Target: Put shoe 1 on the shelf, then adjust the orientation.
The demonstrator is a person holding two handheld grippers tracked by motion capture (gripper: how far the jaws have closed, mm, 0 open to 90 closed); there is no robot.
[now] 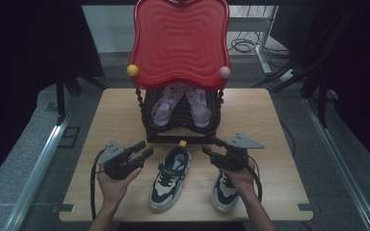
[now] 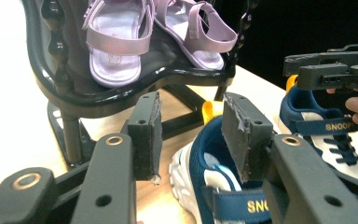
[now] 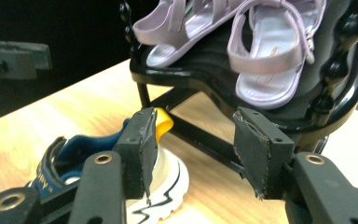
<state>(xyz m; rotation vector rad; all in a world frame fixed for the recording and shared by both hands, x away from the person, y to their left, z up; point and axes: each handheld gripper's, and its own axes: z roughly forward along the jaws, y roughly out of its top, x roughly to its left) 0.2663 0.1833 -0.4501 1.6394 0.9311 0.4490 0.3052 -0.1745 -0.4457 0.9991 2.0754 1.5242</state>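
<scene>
Two navy-and-white sneakers lie on the wooden table (image 1: 101,125) in front of a black rack. The left sneaker (image 1: 171,178) rests just right of my left gripper (image 1: 143,148), which is open and empty. The right sneaker (image 1: 224,190) is partly hidden under the hand holding my right gripper (image 1: 210,145), also open and empty. In the left gripper view, the open gripper (image 2: 191,121) frames the heel of the near sneaker (image 2: 205,168), with the other sneaker (image 2: 321,130) beyond. In the right gripper view, the open gripper (image 3: 196,126) stands above a sneaker's heel (image 3: 88,163).
The black rack's lower shelf (image 1: 180,129) holds a pair of lilac sandals (image 1: 166,103) (image 1: 198,106). A red wavy tray (image 1: 180,43) tops the rack, with a yellow ball (image 1: 132,70) and a pink ball (image 1: 224,72) at its corners. Bare table lies on both sides.
</scene>
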